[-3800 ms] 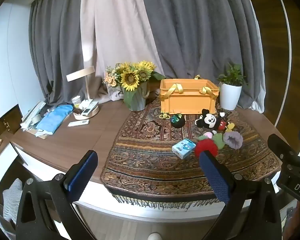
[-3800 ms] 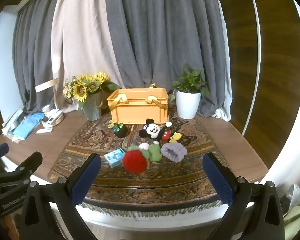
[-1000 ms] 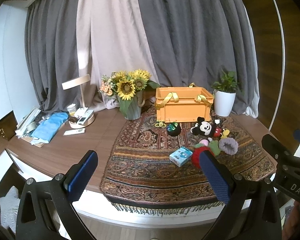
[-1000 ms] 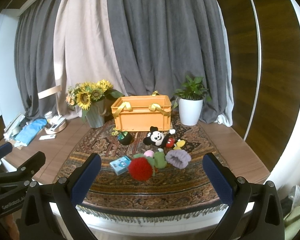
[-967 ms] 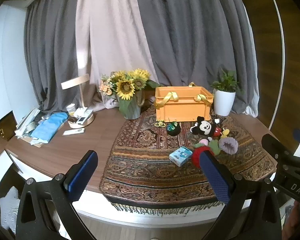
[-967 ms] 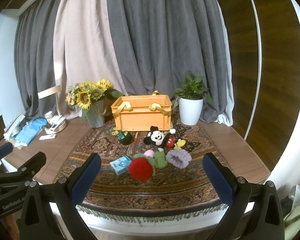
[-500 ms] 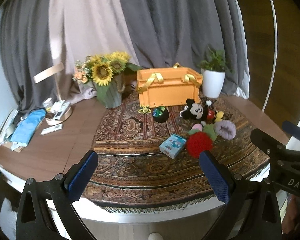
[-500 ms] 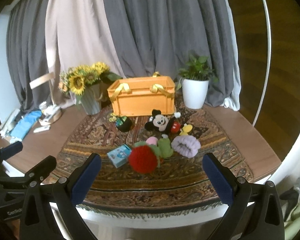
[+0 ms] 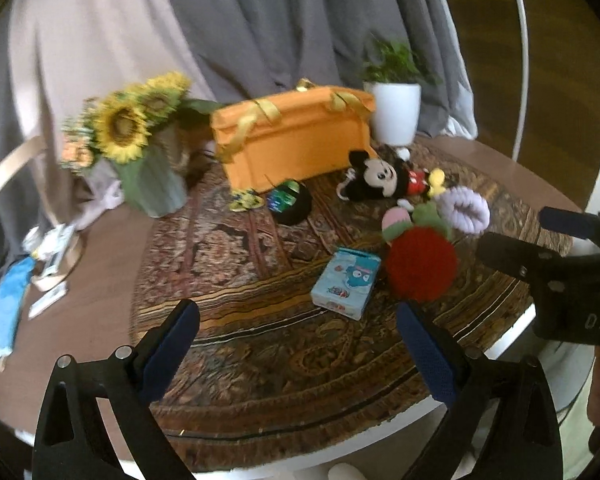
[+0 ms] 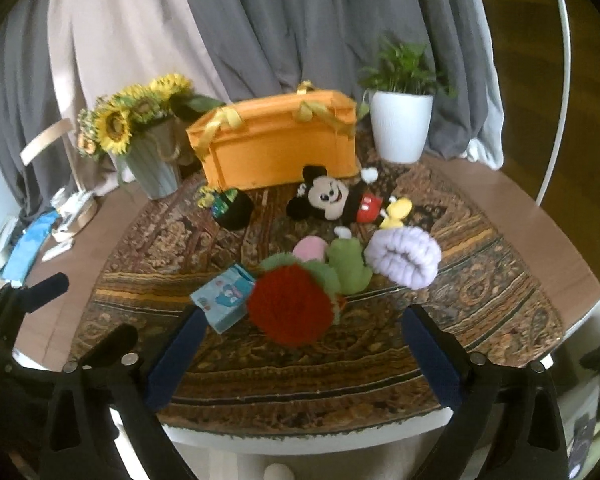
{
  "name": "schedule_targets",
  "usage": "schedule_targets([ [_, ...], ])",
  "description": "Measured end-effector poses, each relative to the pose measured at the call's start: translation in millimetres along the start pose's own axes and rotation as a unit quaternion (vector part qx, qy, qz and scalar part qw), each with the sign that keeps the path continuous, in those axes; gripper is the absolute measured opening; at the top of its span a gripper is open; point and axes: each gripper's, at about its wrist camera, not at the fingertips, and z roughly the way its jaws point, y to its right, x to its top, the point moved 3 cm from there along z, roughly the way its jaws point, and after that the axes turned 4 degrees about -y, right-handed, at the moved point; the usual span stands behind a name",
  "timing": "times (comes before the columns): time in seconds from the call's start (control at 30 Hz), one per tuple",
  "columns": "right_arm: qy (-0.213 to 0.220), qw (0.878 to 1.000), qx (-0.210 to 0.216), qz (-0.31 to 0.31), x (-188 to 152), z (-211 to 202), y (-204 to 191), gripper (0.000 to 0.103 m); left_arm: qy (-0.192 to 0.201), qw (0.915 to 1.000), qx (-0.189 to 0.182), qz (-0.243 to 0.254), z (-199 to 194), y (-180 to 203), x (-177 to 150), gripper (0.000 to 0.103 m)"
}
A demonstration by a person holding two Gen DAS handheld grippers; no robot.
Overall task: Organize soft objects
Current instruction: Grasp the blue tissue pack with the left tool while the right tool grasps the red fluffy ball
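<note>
Wooden table, patterned rug over its near part.

The table (image 10: 512, 216) is largely covered by a fringed rug (image 10: 300, 364) hanging over the near edge. Directly on the bare wood, left of the rug, a sunflower vase (image 9: 151, 184), a round lamp base (image 9: 59, 268), a white remote (image 9: 47, 300) and a blue pouch (image 9: 3, 312) are seen. The white plant pot (image 10: 400, 124) stands at the rug's far right corner; its footing cannot be told.
</note>
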Motion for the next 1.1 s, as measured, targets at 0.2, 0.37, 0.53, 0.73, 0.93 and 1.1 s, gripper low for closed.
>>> schedule_targets([
  [0.2,-0.034,0.999,-0.006,-0.006,-2.7,37.4,-3.6,0.087,-0.020,0.9982,-0.045,0.033,46.1,2.2,-2.0,0.097],
  [0.37,-0.064,0.998,-0.001,0.008,-4.6,63.0,1.5,0.081,-0.040,0.9949,-0.075,0.055,78.2,8.9,-3.3,0.093],
  [0.53,-0.087,0.996,0.012,0.018,-6.5,84.8,2.6,0.077,-0.057,0.9913,-0.100,0.064,102.2,14.1,-3.5,0.086],
  [0.73,-0.098,0.995,0.016,0.011,-5.7,104.7,0.0,0.070,-0.073,0.9869,-0.130,0.062,122.9,16.4,0.8,0.078],
  [0.93,-0.105,0.994,0.022,0.023,-2.2,120.6,2.5,0.063,-0.092,0.9822,-0.154,0.055,140.8,21.6,7.2,0.066],
  [1.1,-0.107,0.993,0.030,0.032,-1.4,128.0,2.7,0.056,-0.114,0.9781,-0.167,0.048,152.1,24.2,10.2,0.056],
])
